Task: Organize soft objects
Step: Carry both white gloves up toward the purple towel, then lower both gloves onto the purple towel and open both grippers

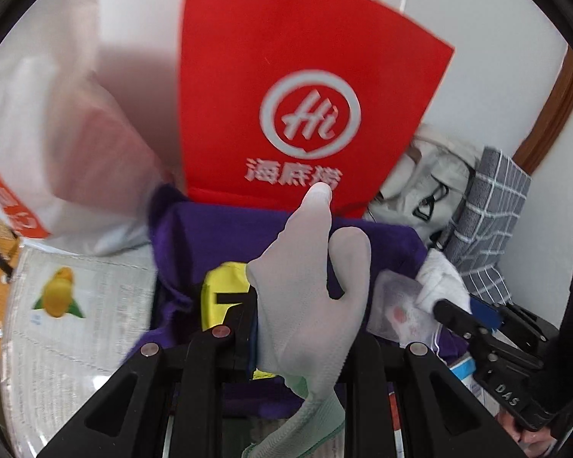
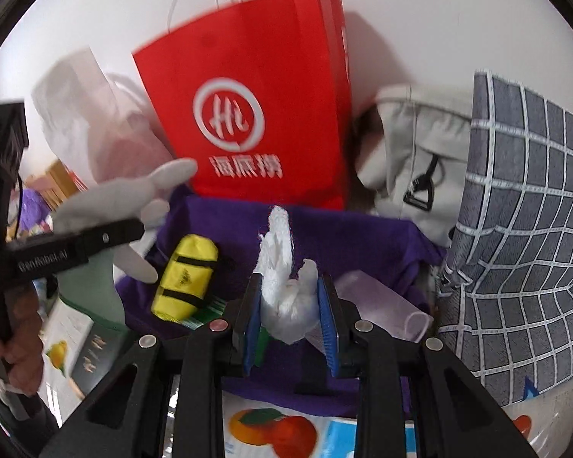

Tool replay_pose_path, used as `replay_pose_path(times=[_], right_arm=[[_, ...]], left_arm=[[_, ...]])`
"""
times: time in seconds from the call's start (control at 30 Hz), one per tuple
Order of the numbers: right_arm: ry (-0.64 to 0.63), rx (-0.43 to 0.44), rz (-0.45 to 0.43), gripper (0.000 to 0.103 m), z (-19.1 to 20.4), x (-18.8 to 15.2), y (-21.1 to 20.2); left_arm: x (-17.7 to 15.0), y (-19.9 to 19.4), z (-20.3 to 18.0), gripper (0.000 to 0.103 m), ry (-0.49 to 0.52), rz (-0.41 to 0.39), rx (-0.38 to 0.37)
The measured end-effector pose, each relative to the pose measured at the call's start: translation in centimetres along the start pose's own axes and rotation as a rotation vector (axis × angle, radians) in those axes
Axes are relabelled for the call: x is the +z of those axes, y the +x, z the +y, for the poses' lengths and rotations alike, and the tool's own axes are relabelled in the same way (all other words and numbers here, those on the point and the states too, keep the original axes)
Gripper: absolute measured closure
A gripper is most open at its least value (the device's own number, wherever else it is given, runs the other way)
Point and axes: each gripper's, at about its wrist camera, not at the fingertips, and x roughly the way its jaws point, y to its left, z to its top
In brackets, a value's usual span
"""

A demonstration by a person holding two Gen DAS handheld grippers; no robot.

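Observation:
My left gripper is shut on a pale grey glove with a green cuff, held above a purple cloth; the glove hides its fingers. The glove also shows in the right wrist view, clamped in the left gripper. My right gripper is shut on a crumpled white cloth between its blue pads. In the left wrist view the right gripper reaches in by the white cloth. A yellow pouch with black straps lies on the purple cloth.
A red paper bag stands against the wall behind the purple cloth. A beige bag and a grey checked pillow sit at the right. A white plastic bag is at the left. A clear plastic pouch lies by the right gripper.

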Motion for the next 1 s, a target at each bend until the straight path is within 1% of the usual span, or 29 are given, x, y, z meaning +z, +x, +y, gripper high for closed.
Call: replay_pose_path(times=[0.03, 0.13, 0.2, 0.27, 0.33, 0.47, 0.5, 0.57, 0.73, 0.8, 0.87, 0.93, 0.97, 1.0], right_arm=[[-0.008, -0.003, 0.014, 0.075, -0.2, -0.1, 0.4], [0.0, 0.018, 0.072, 0.074, -0.8, -0.5, 1.8], [0.01, 0.039, 0.11, 0.074, -1.3, -0.9, 2.9], [0.019, 0.033, 0.139, 0.074, -1.6, -1.3, 4.0], [0.031, 0.023, 0.172, 0.074, -2.0, -1.6, 5.1], [0.06, 0.036, 0.199, 0.074, -2.6, -1.8, 6.0], [0.062, 0.037, 0.2, 0.072, -2.7, -1.8, 6.1], [0.059, 0.027, 0.198, 0.072, -2.7, -1.8, 6.3], [0.06, 0.02, 0.208, 0.07, -3.0, -1.9, 6.6], [0.049, 0.001, 0.204, 0.068, -3.0, -1.8, 6.6], [0.036, -0.026, 0.19, 0.061, -3.0, -1.7, 6.6], [0.04, -0.034, 0.172, 0.05, -3.1, -1.5, 6.4], [0.043, -0.035, 0.164, 0.047, -3.3, -1.4, 6.1], [0.046, -0.037, 0.156, 0.042, -3.5, -1.4, 5.8]], left_arm=[[-0.1, 0.5, 0.0, 0.083, 0.009, 0.01, -0.014], [-0.1, 1.9, 0.4, 0.083, 0.006, 0.042, -0.021], [-0.2, 2.5, 0.8, 0.083, -0.018, 0.05, -0.057], [-0.2, 3.3, 1.0, 0.083, -0.032, 0.063, -0.099], [-0.3, 3.9, 0.7, 0.083, -0.025, 0.064, -0.112], [-0.6, 5.2, 0.2, 0.083, -0.021, 0.083, -0.105], [-0.6, 5.4, 0.1, 0.083, -0.02, 0.086, -0.094], [-0.7, 6.0, -0.1, 0.083, -0.017, 0.093, -0.077], [-0.9, 7.4, -0.2, 0.082, -0.025, 0.115, -0.069], [-0.9, 7.5, -0.3, 0.076, -0.019, 0.114, -0.067], [-0.9, 7.6, -0.4, 0.072, -0.017, 0.109, -0.054], [-0.8, 7.7, -0.5, 0.059, -0.015, 0.107, -0.038], [-0.7, 7.8, -0.7, 0.045, -0.019, 0.108, -0.023], [-0.7, 7.7, -0.7, 0.041, -0.024, 0.1, -0.008]])
